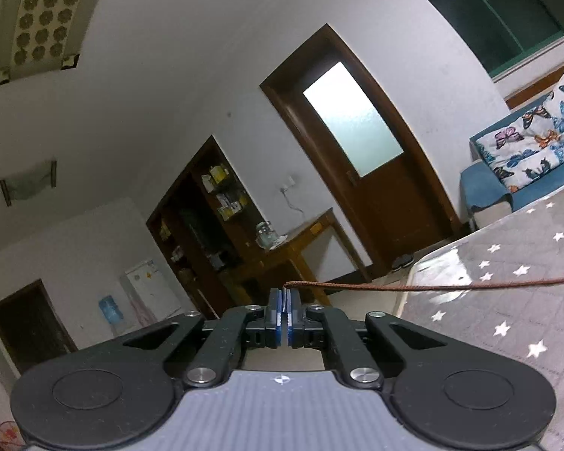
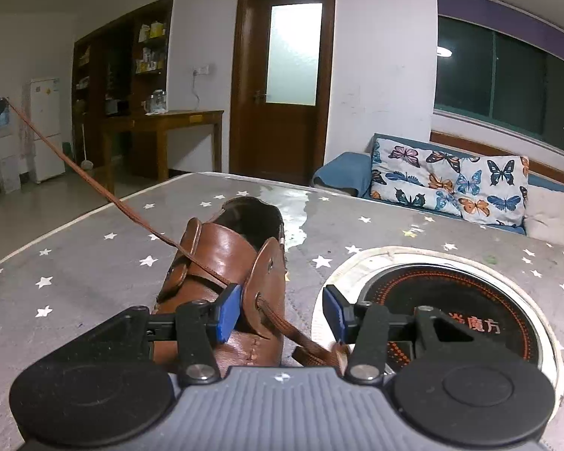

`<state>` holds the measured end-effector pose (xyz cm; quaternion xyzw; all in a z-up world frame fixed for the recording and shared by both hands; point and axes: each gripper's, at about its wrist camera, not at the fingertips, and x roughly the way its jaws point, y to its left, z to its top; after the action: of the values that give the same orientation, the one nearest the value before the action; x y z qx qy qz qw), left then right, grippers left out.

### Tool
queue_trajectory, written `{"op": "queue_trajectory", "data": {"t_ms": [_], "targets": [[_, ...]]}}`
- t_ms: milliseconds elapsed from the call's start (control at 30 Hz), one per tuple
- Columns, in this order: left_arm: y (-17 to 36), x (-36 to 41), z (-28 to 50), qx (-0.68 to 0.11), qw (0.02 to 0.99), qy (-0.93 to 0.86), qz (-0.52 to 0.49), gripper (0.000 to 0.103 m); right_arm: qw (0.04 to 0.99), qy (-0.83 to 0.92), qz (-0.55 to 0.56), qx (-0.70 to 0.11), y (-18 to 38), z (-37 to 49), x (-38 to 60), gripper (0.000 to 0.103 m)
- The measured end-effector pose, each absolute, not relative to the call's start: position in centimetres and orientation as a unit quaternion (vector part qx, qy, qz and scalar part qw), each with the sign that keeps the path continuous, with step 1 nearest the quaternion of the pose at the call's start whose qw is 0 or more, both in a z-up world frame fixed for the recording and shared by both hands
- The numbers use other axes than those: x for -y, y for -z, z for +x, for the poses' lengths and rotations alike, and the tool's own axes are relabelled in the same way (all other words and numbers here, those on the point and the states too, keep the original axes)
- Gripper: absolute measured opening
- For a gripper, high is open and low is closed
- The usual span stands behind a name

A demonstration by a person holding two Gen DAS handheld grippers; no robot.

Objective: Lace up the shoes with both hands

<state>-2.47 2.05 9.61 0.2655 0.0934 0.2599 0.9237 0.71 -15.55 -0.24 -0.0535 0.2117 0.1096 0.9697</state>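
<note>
L gripper (image 1: 284, 300): jaws closed on end of brown lace (image 1: 413, 286); lace runs taut to the right over the table (image 1: 507, 300).
Lace, R view: rises taut from shoe (image 2: 222, 263) toward upper left, to L gripper at frame edge.
Shoe: brown leather, on star-print table, just left of round hob (image 2: 451, 300).
R gripper (image 2: 282, 314): jaws apart, gripping nothing; shoe's right eyelet flap (image 2: 267, 285) and 2nd lace end (image 2: 312, 345) betw. the pads.
</note>
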Motion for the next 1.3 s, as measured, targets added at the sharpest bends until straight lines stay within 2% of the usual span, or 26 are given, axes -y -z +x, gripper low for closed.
{"op": "queue_trajectory", "data": {"t_ms": [333,1033,1200,1300], "targets": [[-10.4,-3.0,-2.5,-0.065,0.911,-0.313,0.259,0.003,0.971,-0.103,-0.061,-0.208,0.3,0.5,15.4,0.048],[-11.4,-5.5,-2.2,-0.073,0.909,-0.333,0.241,0.003,0.967,-0.132,-0.062,-0.210,-0.2,-0.6,16.2,0.053],[-11.2,-5.9,-2.3,-0.080,0.910,-0.330,0.239,0.003,0.959,-0.127,-0.074,-0.244,0.3,-1.5,18.9,0.046],[-11.1,-6.0,-2.4,-0.084,0.909,-0.329,0.241,0.003,0.950,-0.119,-0.087,-0.274,1.2,-1.9,20.6,0.046]]}}
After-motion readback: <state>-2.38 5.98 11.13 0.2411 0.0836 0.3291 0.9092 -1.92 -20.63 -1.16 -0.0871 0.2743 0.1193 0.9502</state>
